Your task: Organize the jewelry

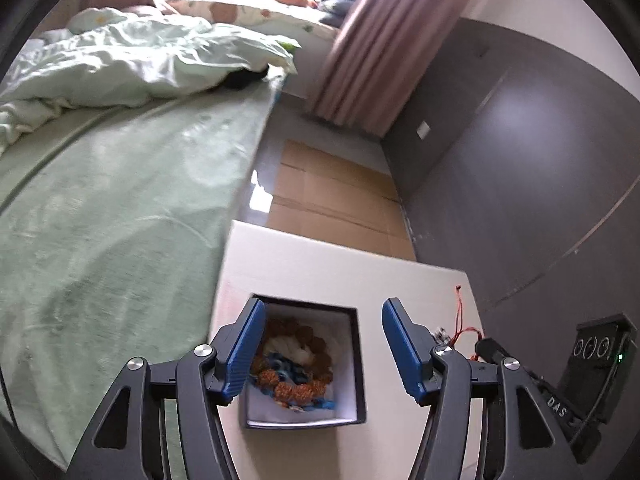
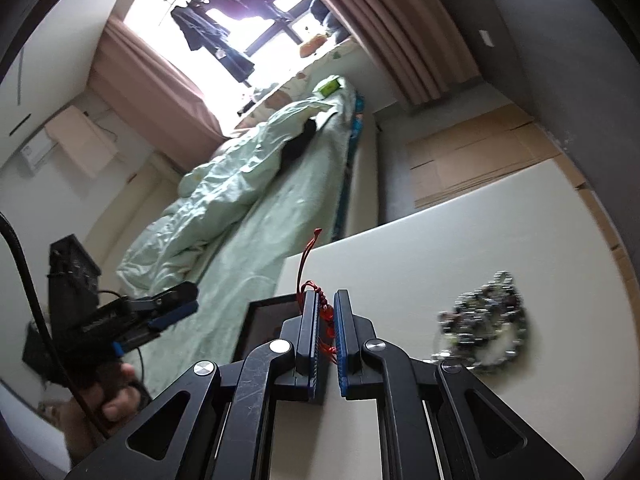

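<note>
A black box (image 1: 359, 364) with a white lining stands on the white table (image 1: 320, 264). Inside it lie a brown beaded bracelet (image 1: 304, 390) and something blue (image 1: 286, 366). My left gripper (image 1: 323, 308) hovers over the box, open, with nothing between its blue pads. My right gripper (image 2: 326, 300) is shut on a red cord bracelet (image 2: 304, 264), whose cord ends stick up past the fingertips. In the left wrist view the red cord (image 1: 460, 320) shows to the right of the box. A dark, shiny beaded bracelet (image 2: 484, 320) lies on the table to the right of my right gripper.
A bed with a green sheet (image 1: 120, 220) and a rumpled duvet (image 1: 140, 60) runs along the table's left side. Flattened cardboard (image 1: 332, 192) lies on the floor beyond the table. A dark wall (image 1: 520, 160) stands on the right. A hand (image 2: 116, 396) holds the left gripper.
</note>
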{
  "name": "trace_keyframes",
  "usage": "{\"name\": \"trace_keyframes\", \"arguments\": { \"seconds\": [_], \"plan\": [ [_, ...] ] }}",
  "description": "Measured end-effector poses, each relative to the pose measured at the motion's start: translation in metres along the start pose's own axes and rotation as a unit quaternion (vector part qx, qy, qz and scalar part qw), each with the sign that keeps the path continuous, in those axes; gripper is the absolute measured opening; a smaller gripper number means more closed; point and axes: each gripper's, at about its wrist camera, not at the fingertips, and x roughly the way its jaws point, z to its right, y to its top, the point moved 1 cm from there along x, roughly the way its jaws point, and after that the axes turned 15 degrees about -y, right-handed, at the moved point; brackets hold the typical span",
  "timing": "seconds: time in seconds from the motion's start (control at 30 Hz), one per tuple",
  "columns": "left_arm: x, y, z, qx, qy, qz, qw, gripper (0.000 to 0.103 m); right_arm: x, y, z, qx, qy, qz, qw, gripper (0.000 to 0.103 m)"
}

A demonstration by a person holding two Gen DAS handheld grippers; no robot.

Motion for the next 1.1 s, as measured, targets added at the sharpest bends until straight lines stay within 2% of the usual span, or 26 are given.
{"name": "trace_keyframes", "arguments": {
  "seconds": [0.27,0.53,0.57,0.6,0.63,0.67,0.83,1.03,1.1],
  "plan": [
    [-0.016,0.004,-0.016,-0.026,0.013,0.021,0.9993,0.063,0.023,-0.004,-0.041,-0.025,0.039,-0.025,0.999,0.009],
    [-0.026,0.008,-0.028,-0.053,0.03,0.044,0.9972,0.064,0.057,0.0,-0.078,-0.053,0.073,-0.071,0.993,0.01],
    [-0.026,0.008,-0.029,-0.056,0.032,0.047,0.9968,0.064,0.064,0.002,-0.083,-0.062,0.067,-0.087,0.992,0.012],
    [-0.027,0.008,-0.03,-0.057,0.033,0.047,0.9967,0.064,0.07,0.002,-0.085,-0.069,0.06,-0.1,0.991,0.029],
    [-0.026,0.008,-0.029,-0.057,0.034,0.047,0.9967,0.065,0.073,0.004,-0.085,-0.076,0.051,-0.109,0.99,0.055],
    [-0.025,0.007,-0.028,-0.054,0.035,0.045,0.9969,0.065,0.071,0.006,-0.082,-0.079,0.045,-0.104,0.99,0.061],
    [-0.019,0.006,-0.02,-0.046,0.033,0.039,0.9976,0.065,0.039,0.024,-0.047,-0.092,0.002,-0.064,0.994,0.062],
    [-0.005,0.001,0.001,-0.026,0.02,0.023,0.9992,0.065,0.019,0.031,0.001,-0.083,-0.058,-0.057,0.993,0.062],
    [0.001,0.0,0.01,-0.017,0.014,0.018,0.9996,0.07,0.015,0.032,0.014,-0.079,-0.069,-0.057,0.993,0.062]
  ]
}}
